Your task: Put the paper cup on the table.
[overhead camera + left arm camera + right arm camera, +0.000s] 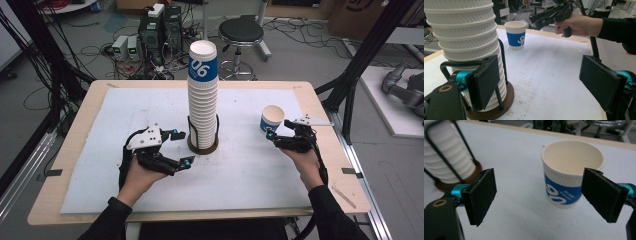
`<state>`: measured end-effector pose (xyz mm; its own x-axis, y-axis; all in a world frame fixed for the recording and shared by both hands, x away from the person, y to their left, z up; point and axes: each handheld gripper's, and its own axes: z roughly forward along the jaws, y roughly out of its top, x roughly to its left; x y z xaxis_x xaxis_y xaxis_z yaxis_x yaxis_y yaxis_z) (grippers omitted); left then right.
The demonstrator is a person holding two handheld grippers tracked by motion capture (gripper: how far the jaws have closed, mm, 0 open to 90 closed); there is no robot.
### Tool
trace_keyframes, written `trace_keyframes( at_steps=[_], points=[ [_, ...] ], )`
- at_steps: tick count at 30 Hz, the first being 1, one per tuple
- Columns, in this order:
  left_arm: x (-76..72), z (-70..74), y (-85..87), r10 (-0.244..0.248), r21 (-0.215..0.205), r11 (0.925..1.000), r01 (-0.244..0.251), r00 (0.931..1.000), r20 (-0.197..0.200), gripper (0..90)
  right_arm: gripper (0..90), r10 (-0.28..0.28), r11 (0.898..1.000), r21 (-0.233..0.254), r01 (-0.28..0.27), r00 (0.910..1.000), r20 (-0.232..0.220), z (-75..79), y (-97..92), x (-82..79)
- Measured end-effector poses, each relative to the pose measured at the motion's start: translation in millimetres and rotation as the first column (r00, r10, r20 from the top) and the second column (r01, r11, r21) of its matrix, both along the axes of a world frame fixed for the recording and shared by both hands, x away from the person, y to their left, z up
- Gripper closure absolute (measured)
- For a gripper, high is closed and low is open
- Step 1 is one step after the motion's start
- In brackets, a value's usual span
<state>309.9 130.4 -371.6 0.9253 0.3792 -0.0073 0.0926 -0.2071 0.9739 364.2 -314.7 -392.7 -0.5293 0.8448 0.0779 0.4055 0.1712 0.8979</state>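
A tall stack of white ribbed paper cups [202, 100], its top one banded blue, stands in a black wire holder on a brown base [202, 147] mid-table. My left gripper [184, 147] sits just left of that base, open, with nothing between its pads [484, 82]; the stack [466, 37] rises beside its left jaw. A single blue-and-white cup [271, 119] stands upright on the white mat at the right. My right gripper [278, 131] hovers close behind it, open. In the right gripper view the cup [571, 175] stands beyond the pads [602, 193], untouched.
A white mat [150, 100] covers the wooden table. Behind the far edge stand a black stool [241, 32] and computer boxes [160, 30] among cables. A black frame post [350, 90] rises at the table's right side.
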Motion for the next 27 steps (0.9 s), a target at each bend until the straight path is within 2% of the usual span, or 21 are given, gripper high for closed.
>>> trace_keyframes(
  at_steps=[3,5,8,11,15,16,17,19,20,22,25,27],
  points=[
    [0.0,1.5,0.3,0.001,-0.009,1.0000,-0.001,1.0000,0.001,16.6,13.8,0.081,0.995,0.046,-0.084,0.9954,0.050,10.1,1.9,-9.2],
    [-0.2,3.0,0.9,-0.003,-0.014,0.9999,0.003,1.0000,0.006,16.6,13.8,0.137,0.988,0.059,-0.143,0.9855,0.100,17.8,5.0,-16.3],
    [-0.9,5.4,2.1,-0.002,-0.019,0.9998,0.002,0.9999,0.010,16.6,13.8,0.224,0.969,0.064,-0.237,0.9600,0.168,29.7,10.5,-25.1],
    [-2.1,7.6,3.7,0.002,-0.029,0.9996,-0.002,0.9999,0.012,16.6,13.9,0.295,0.947,0.066,-0.314,0.9331,0.205,39.5,15.3,-31.0],
    [-4.4,13.8,6.1,0.001,-0.038,0.9993,0.000,0.9998,0.021,16.6,13.9,0.371,0.914,0.087,-0.397,0.9024,0.220,48.7,21.0,-36.3],
    [-5.2,15.9,7.1,0.003,-0.046,0.9990,-0.002,0.9997,0.022,16.6,13.9,0.386,0.907,0.086,-0.413,0.8943,0.227,50.6,22.2,-37.1],
    [-5.9,18.1,8.3,0.008,-0.051,0.9987,-0.007,0.9996,0.025,16.6,13.9,0.392,0.904,0.082,-0.419,0.8908,0.229,52.5,23.2,-37.9],
    [-6.8,22.8,11.1,0.019,-0.061,0.9980,-0.018,0.9995,0.025,16.6,13.9,0.424,0.888,0.082,-0.452,0.8749,0.235,55.1,24.4,-39.0],
    [-7.3,25.0,12.7,0.026,-0.069,0.9973,-0.024,0.9994,0.025,16.6,13.9,0.430,0.885,0.082,-0.459,0.8714,0.235,56.1,25.0,-39.5],
    [-8.1,29.0,16.1,0.039,-0.079,0.9962,-0.037,0.9989,0.026,16.6,14.4,0.454,0.868,0.103,-0.486,0.8601,0.234,57.0,25.0,-39.4],
    [-8.5,33.2,21.2,0.045,-0.105,0.9936,-0.042,0.9987,0.023,16.6,14.4,0.465,0.856,0.117,-0.504,0.8483,0.254,57.9,24.1,-39.4],
    [-8.9,35.0,24.4,0.052,-0.115,0.9921,-0.049,0.9983,0.025,16.6,14.4,0.467,0.850,0.131,-0.510,0.8450,0.260,58.9,23.1,-39.2]
  ],
)
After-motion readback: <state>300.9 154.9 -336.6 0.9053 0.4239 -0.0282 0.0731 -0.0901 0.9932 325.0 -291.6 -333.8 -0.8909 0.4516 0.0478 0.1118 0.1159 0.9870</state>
